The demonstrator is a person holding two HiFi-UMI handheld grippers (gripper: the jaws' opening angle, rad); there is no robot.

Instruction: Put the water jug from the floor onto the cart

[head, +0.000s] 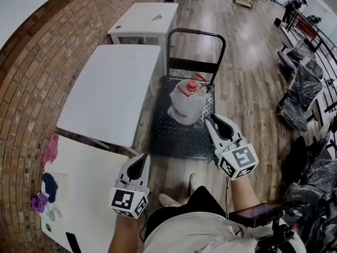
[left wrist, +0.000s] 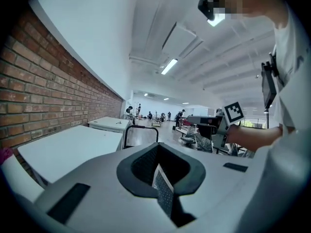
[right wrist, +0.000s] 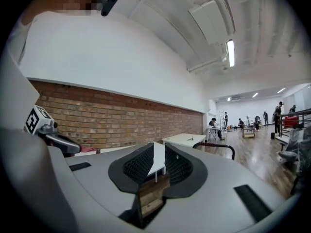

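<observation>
A brick wall [head: 31,78] is running along the left, with three white tables beside it: a near table [head: 89,194] carrying pink and purple cloths [head: 45,188], a middle table [head: 113,88], and a far table [head: 145,20]. Plastic-wrapped chairs [head: 300,88] are lining the right side, and people are standing far off across the wood floor [head: 247,62]. Nothing is lying between the person and the cart [head: 181,133].

The left gripper [head: 141,159] is hanging near the middle table's corner; in the left gripper view its jaws [left wrist: 160,174] are sitting together with nothing between them. The right gripper [head: 213,121] is pointing out level, and its jaws [right wrist: 158,161] are standing a narrow way apart, gripping nothing, with only floor and a table leg showing through the gap.

The jug [head: 187,104] is standing upright on the cart's dark deck, red cap up, toward the handle end. It is sitting just left of the right jaws' tips and far-right of the left jaws, touching neither, and it is showing in neither gripper view.
</observation>
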